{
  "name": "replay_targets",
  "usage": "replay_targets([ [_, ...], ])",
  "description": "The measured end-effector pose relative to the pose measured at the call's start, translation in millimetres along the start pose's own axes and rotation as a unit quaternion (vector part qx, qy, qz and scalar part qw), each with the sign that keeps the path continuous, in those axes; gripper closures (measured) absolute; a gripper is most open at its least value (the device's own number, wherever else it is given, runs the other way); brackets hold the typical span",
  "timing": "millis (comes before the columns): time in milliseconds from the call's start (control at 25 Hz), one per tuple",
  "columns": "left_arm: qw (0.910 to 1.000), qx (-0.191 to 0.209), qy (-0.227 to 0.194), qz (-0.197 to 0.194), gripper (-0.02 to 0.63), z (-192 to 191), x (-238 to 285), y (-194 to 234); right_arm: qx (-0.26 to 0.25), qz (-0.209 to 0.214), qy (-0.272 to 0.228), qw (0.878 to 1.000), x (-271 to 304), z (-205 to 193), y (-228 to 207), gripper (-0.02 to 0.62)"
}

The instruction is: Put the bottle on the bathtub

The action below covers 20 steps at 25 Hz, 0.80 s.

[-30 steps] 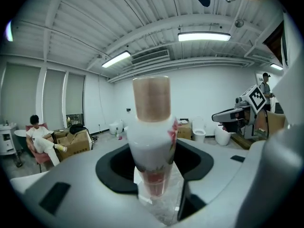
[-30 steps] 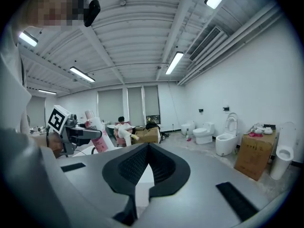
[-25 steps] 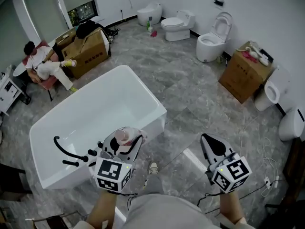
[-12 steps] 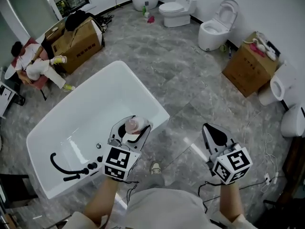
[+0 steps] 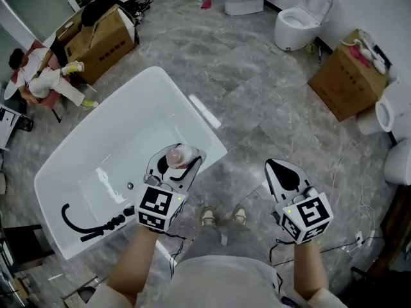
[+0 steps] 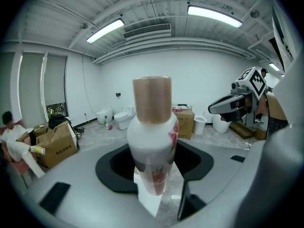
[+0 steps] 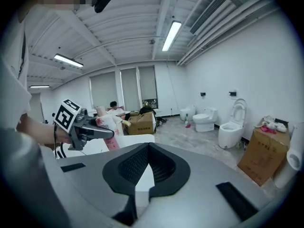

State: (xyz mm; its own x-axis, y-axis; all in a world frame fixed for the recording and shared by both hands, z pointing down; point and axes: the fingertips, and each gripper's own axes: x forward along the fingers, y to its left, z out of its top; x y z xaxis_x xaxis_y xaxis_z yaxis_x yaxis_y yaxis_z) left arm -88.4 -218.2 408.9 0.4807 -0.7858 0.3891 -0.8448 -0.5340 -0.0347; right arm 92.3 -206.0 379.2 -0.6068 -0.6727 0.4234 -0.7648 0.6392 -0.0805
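Item: bottle [image 6: 152, 137], white body, tan cap, red print. It is pinched at the lower body by my left hand-held gripper [image 5: 175, 158] and held above the near right corner of the bathtub [image 5: 204, 114].

Handling, by my judgement: light, stiff plastic, smooth and liable to slip; grip the body, not the cap.

Long axis: roughly upright, cap uppermost.

Right hand-held gripper [image 5: 276, 167]: pressed together, empty.

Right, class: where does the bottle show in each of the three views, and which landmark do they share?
Head view: bottle low, left of centre, in the left gripper by the bathtub rim.
Left gripper view: dead centre, upright between the jaws.
Right gripper view: left of centre.
Shared landmark: cardboard box.
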Motion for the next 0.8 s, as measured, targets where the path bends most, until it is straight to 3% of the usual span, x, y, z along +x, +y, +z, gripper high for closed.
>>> replay_targets([
  [400,0.9997,0.002,0.020,0.014,0.368,-40.9,71.5,3.6,-0.024,0.055,0.032,0.998,56.3,-44.0,-23.1,0.568],
  [800,0.9993,0.021,0.025,-0.019,0.368,-104.8,132.9,-1.4,0.003,0.064,0.058,0.996,101.4,-97.8,-33.8,0.568],
])
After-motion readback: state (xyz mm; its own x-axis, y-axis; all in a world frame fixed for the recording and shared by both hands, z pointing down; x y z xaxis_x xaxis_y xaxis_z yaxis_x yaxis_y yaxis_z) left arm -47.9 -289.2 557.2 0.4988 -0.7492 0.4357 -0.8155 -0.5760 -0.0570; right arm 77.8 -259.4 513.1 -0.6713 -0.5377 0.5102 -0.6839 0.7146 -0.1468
